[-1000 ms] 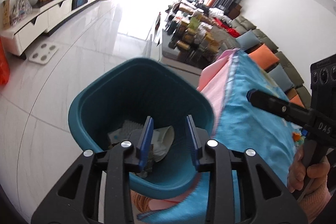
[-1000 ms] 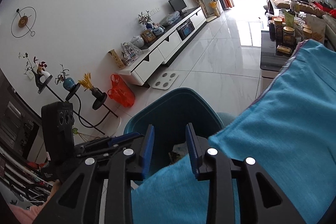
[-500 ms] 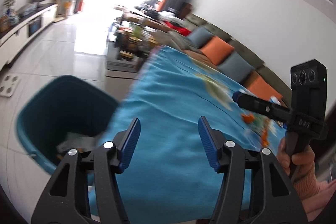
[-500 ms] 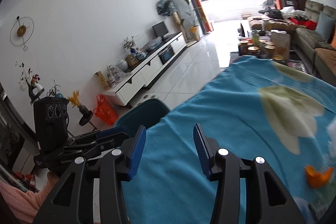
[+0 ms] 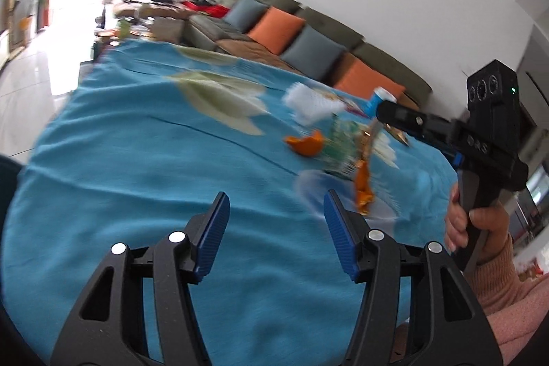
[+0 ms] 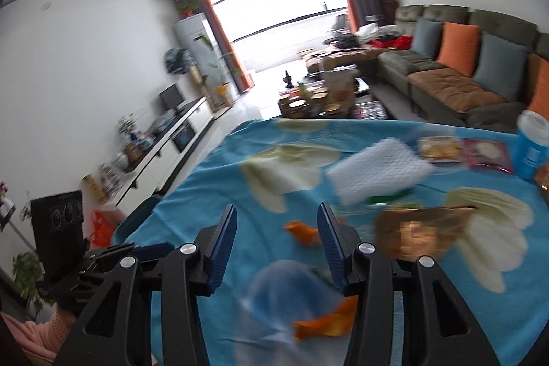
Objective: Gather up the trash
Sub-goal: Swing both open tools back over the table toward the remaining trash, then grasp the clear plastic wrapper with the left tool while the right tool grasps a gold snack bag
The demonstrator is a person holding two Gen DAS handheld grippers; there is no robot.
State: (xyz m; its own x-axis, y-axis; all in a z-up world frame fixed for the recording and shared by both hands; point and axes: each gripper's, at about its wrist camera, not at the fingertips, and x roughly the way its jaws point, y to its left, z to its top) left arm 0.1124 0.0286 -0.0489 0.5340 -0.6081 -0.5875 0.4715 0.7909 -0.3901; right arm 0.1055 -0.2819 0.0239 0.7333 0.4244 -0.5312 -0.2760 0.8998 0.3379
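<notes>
Left wrist view looks down at a slant over a tabletop (image 5: 120, 160) draped in a blue cloth with pale flower prints; the left gripper (image 5: 276, 228) hangs above bare cloth with its blue pads parted fairly wide and nothing between them. Ahead and to the right lies the trash: an orange peel (image 5: 303, 144), a green wrapper (image 5: 339, 150) just beside it, a white paper towel (image 5: 312, 103) farther back, and a second strip of orange peel (image 5: 362, 191) nearer the right pad. At the right edge a hand (image 5: 475, 223) in a pink sleeve grips the handle of the right gripper (image 6: 276, 240), which points in over the litter. In the right wrist view that gripper's jaws stand moderately apart and empty, tilted down over the cloth. A small piece of peel (image 6: 303, 232) shows between the pads but lies on the cloth beyond them, untouched. A blurred clear plastic piece (image 6: 288, 287) sits below, a brown crinkled wrapper (image 6: 415, 232) to the right, and a blue tub (image 6: 532, 146) well apart at the far right. The teal bin's rim (image 6: 137, 215) peeks past the tabletop's left edge.
</notes>
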